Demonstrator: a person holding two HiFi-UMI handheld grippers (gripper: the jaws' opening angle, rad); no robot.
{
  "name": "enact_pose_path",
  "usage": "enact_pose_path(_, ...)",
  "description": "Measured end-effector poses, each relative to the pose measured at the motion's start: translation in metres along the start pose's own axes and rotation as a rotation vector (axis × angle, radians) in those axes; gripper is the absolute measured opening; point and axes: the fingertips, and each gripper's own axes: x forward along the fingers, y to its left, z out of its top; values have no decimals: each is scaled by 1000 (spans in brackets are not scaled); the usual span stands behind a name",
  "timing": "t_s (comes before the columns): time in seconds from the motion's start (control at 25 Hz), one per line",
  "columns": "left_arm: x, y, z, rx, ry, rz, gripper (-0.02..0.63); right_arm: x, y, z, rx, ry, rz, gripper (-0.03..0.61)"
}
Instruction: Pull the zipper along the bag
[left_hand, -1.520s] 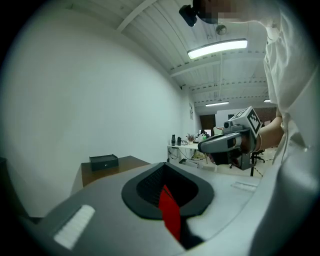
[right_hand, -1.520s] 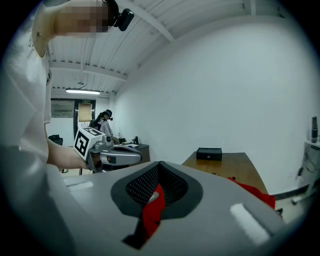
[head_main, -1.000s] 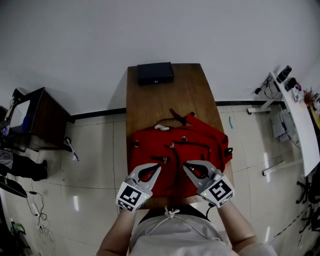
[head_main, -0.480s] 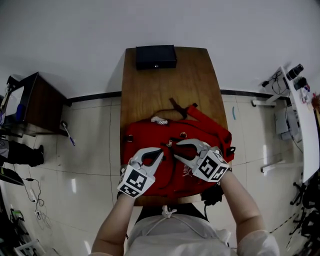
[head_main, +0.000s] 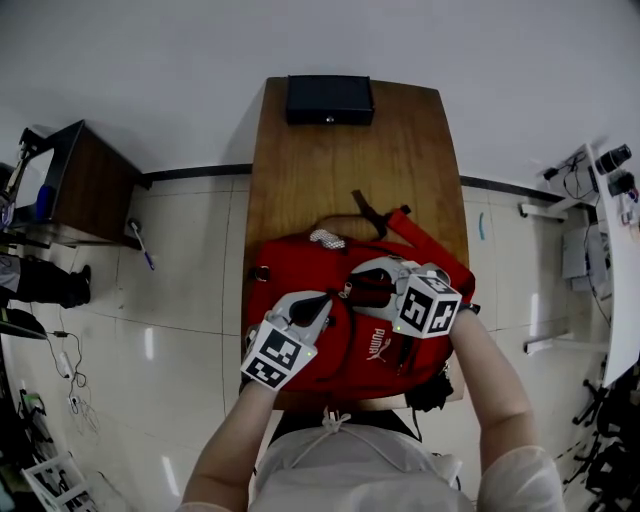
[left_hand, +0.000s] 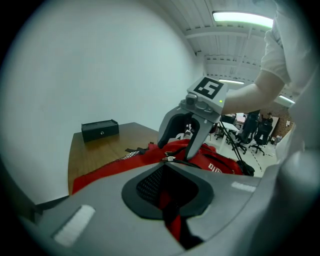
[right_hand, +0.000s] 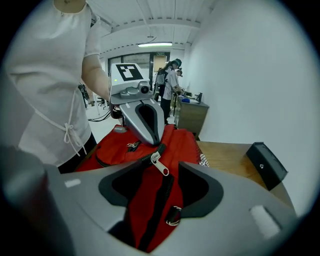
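The red backpack lies on the near end of the wooden table. It is soft and floppy, so hold the cloth tight and grab the little metal zipper pull. The left gripper pinches the cloth. The right gripper is opening, and the pull sits loose between its jaws. A second ago it was closed, at the near edge of the backpack.

White short-sleeved top, drawstring bow at waist. Left tongs, right tongs: grey shells, black-white marker cubes.
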Motion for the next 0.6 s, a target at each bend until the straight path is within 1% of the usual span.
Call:
enact_pose_path(0.12,2,-1,0,-8,-3,1,6,4,0,-2,-1,7,127,230)
enact_pose_path(0.24,2,-2,-1,-17,-10,-1,6,12,5,-2,22,35,299,224)
enact_pose_path(0.32,2,-1,-2,-24,-9,-2,6,18,11,-1,41,62,411,188)
enact_pose_path(0.36,2,-1,-2,-25,-7,-2,6,20,14,-2,44,78,452,164)
enact_pose_path(0.4,2,0,-2,-26,-6,-2,6,21,15,-2,41,91,478,155)
enact_pose_path(0.48,2,1,-2,-27,-6,-1,6,18,16,-1,22,112,491,141)
enact_pose_path(0.6,3,1,-1,-28,-4,1,6,12,17,-4,-29,141,456,62)
